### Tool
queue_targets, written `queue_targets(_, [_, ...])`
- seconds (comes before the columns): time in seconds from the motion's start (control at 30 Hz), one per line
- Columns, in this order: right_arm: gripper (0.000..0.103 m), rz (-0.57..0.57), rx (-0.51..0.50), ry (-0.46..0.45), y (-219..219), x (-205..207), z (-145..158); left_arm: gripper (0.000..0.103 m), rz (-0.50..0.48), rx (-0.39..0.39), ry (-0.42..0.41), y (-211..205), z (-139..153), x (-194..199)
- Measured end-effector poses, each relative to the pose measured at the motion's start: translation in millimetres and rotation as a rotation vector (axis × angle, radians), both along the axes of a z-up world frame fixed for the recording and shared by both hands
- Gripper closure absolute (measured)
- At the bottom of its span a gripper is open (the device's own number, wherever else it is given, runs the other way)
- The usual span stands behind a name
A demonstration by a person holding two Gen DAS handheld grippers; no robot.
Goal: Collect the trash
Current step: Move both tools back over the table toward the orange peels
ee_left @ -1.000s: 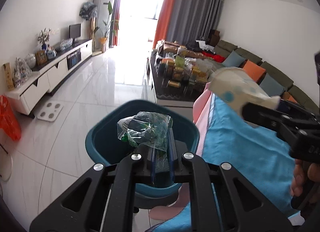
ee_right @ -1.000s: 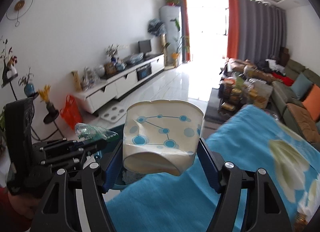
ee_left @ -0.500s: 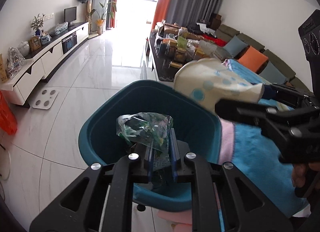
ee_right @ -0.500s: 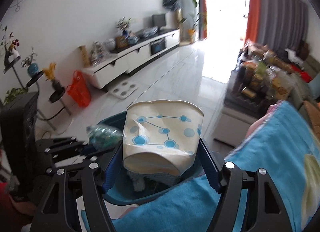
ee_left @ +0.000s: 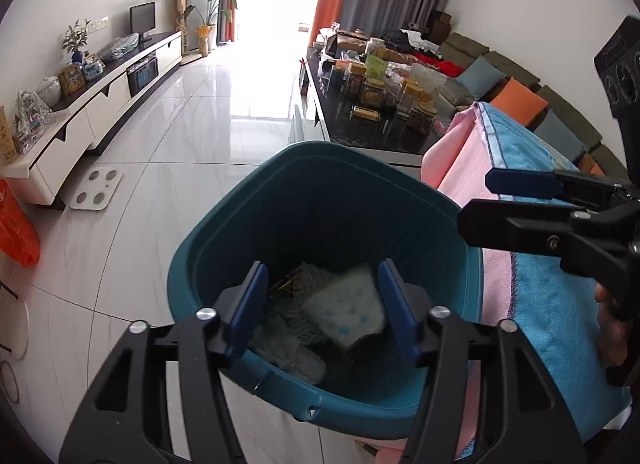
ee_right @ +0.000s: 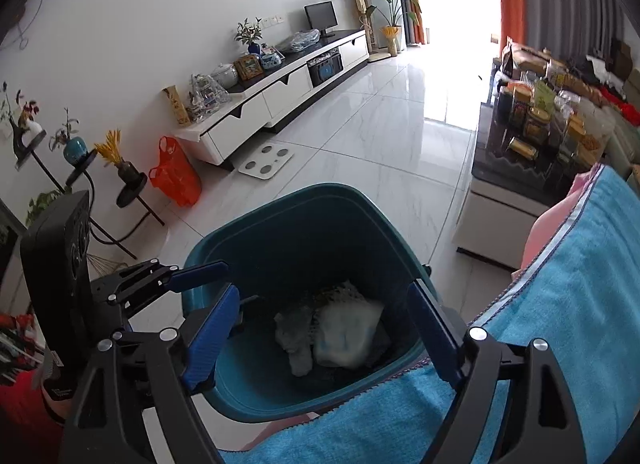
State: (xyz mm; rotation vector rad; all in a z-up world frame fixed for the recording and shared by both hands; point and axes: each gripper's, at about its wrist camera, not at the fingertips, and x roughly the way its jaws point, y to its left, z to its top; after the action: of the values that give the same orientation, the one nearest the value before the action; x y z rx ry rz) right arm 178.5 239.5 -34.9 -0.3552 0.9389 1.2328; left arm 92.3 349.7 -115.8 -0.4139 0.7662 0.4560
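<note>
On the far left of the room, a white TV cabinet [ee_right: 280,92] is seen along the wall, with an orange plastic bag [ee_right: 175,176] and a white bathroom scale [ee_right: 266,156] on the tiled floor [ee_right: 380,136] near it. Whether that bag counts as trash cannot be told.

Toward the middle, the left tool [ee_left: 322,306] is held over the teal bin [ee_left: 240,240] with its blue pads spread apart and nothing between them. Inside the bin, a crumpled cup [ee_left: 348,314], pale with blue dots, is seen lying on a heap of netting and wrappers [ee_left: 292,344]. The clear wrapper itself cannot be picked out in the heap with certainty.

Just to the right, the right tool [ee_right: 320,340] is likewise held above the bin's mouth, its jaws wide apart and empty; the same cup [ee_right: 346,330] is seen below it at the bottom of the bin.

Farther right, the table covered with a blue cloth [ee_right: 560,304] is touched by the bin's rim, and no loose trash is visible on the part shown. Beyond it, a dark coffee table crowded with jars [ee_left: 384,96] is seen.

The deposit is judged complete for both tools. What is left, if anything, cannot be told, since most of the table lies outside both views.
</note>
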Motion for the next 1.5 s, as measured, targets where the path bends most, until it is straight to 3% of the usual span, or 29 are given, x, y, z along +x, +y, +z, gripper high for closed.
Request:
queue_targets(0.17, [0.018,-0.012,0.022,-0.025,-7,-2,5,0.034,0.030,0.009,-0.007,-8,2,-12])
queue_targets(0.53, [0.009,-0.061,0.110,-0.130,-58,0,33,0.007,0.114,0.058,-0.081,-31,42,-54])
queue_targets(0.9, [0.007,-0.150,0.225,-0.209,-152,-10,52,0.006,0.065,0.107,-0.177,-83,96,-57])
queue_targets(1.2, [0.007,-0.284,0.295,-0.283,-245,-31,55,0.006,-0.037,0.205,-0.324,-156,137,-49])
queue_targets(1.33, [0.007,-0.370,0.307,-0.309,-284,-42,50,0.006,-0.104,0.219,-0.372,-192,145,-43])
queue_targets(1.5, [0.007,-0.466,0.313,-0.321,-331,-52,42,0.006,-0.235,0.215,-0.373,-239,141,-30])
